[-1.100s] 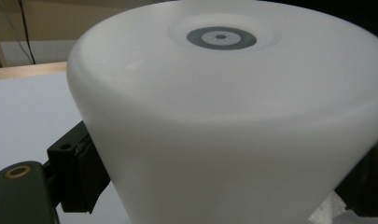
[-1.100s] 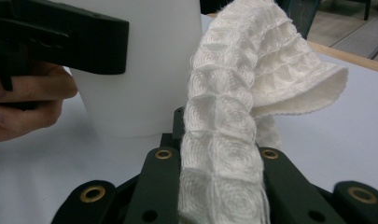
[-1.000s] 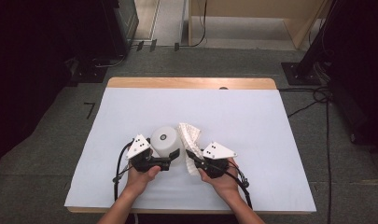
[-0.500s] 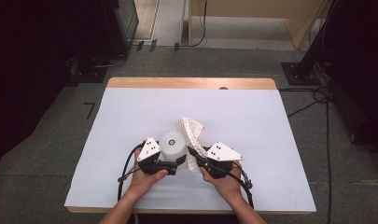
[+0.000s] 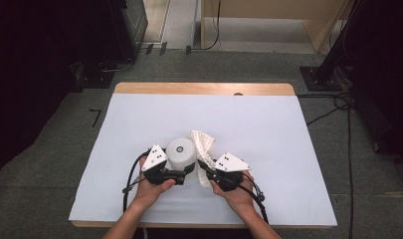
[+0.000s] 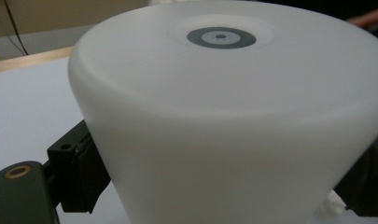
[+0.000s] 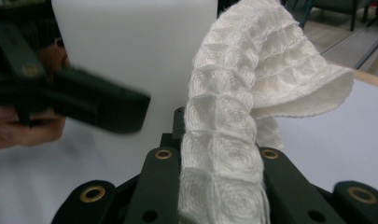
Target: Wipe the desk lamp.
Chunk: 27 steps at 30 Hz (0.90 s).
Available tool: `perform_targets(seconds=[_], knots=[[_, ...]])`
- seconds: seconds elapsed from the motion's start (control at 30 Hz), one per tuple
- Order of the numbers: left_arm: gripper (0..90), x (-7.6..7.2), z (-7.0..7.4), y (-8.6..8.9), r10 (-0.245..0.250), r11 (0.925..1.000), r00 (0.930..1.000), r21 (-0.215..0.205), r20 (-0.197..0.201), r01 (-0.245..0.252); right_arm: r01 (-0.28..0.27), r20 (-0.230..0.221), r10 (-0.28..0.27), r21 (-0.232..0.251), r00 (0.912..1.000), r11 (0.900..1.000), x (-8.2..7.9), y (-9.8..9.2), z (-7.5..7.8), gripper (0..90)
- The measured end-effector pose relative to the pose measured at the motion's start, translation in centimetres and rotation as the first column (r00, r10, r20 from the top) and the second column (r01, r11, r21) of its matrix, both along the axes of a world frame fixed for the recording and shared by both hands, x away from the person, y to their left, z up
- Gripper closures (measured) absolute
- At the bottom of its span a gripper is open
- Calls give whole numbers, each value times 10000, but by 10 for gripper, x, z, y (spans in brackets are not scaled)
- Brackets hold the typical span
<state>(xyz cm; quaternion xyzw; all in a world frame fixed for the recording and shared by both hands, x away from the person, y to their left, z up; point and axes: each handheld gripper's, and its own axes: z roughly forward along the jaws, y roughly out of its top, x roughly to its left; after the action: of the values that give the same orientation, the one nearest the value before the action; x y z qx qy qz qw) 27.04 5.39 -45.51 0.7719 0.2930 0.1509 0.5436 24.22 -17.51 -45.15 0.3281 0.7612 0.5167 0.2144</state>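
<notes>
Since a second ago both hands have slid a little toward the right of the table (image 5: 139, 119), carrying the white cup (image 5: 181, 152) and the cloth (image 5: 203, 144) with them, and the cloth now arches higher against the cup. On the left, the left gripper (image 5: 185, 174) clamps the cup: in the left gripper view its two black pads sit on either flank of the cup (image 6: 224, 116) near its lower part, pressed against the wall, with the flat end and its grey ring mark above and beyond the fingertips. The cup looks to be held mouth down, though whether it rests on the table or is just lifted off it cannot be told. Just right of it, the right gripper (image 5: 204, 166) has its fingers pressed together on the cloth; in the right gripper view the waffle-weave strip (image 7: 224, 140) runs up out of the jaws, folds over beyond the tips and lies against the cup's side (image 7: 130, 42), with the left gripper's jaw (image 7: 102, 105) close by on the near side. As a judgement, this is a wipe of the cup's outside, underway: both things are grasped and brought together, and the cloth touches the wall. Left to do seems to be rubbing round the rest of the cup, then setting both down.
</notes>
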Motion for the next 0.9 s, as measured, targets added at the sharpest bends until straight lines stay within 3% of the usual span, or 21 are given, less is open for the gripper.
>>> perform_targets(seconds=[0.17,0.33,0.43,0.63,0.73,0.9], knots=[[83,0,-7,-6,-127,9992,9999,374,-7,127,193,525,-212,364,9984,9992,-5,-6,11,790],[83,0,-7,-5,-69,9991,9998,409,171,62,212,692,-237,360,9973,9991,-6,-5,10,790],[83,2,-2,2,47,9998,10000,-189,78,-46,164,385,-171,187,9991,9997,-5,0,1,790],[83,3,1,7,126,9991,9996,-416,254,-115,105,-3,-105,-103,9999,9999,-1,4,-7,790],[83,2,-3,5,124,9996,9989,-246,463,-112,239,-78,-239,-111,9997,9997,2,1,-8,789],[83,1,-10,-3,351,9966,9954,707,892,-415,462,-73,-462,16,9989,9989,4,-5,-6,789]])
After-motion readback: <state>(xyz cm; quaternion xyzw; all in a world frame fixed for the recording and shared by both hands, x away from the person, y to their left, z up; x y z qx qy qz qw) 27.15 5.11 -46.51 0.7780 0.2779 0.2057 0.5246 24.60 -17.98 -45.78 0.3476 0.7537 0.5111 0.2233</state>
